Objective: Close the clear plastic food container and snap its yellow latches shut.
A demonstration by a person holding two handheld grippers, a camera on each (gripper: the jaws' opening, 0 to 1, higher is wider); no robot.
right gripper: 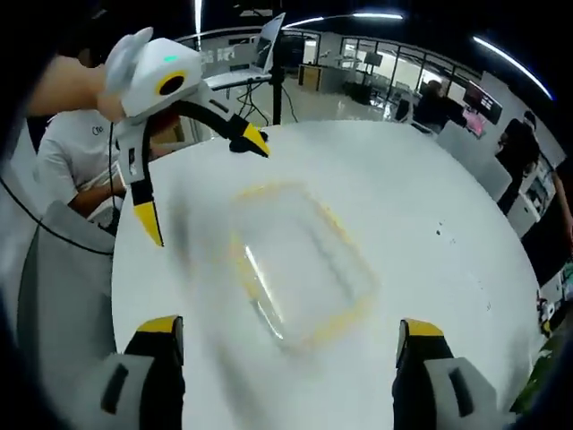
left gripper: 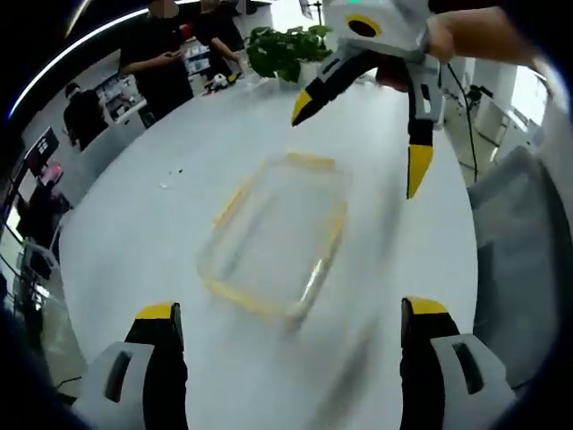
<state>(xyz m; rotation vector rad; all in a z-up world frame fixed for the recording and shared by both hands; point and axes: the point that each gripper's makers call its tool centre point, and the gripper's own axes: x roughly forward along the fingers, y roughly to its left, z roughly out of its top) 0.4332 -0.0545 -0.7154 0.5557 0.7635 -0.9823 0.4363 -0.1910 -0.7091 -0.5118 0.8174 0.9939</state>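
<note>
The setting was an open office with strip lights overhead, and the work surface was a large round white bench point(left gripper: 179, 197). The clear plastic food container point(left gripper: 277, 235), yellow along its rim, lay flat near the middle of the bench, well in from every edge; it was blurred in both views, so the state of its lid and latches could not be determined.

The left gripper view showed standing people point(left gripper: 157, 58) beyond the far edge of the bench, a green potted plant point(left gripper: 288, 49) at that edge, and a grey chair point(left gripper: 519, 260) at the right edge. It also showed the right gripper point(left gripper: 358, 143) held in a hand above the far side of the container, jaws spread wide and clear of it.

The right gripper view showed instead a seated person in a white shirt point(right gripper: 67, 157) off the left edge of the bench, a laptop on a stand point(right gripper: 260, 49) behind, and people at desks point(right gripper: 439, 103) to the far right. There the left gripper point(right gripper: 201, 188) hung above the bench just beside the container's left side, jaws likewise spread wide.

Each view's own jaws rose from the bottom, far apart, holding nothing and touching nothing, with the container lying ahead of them.
</note>
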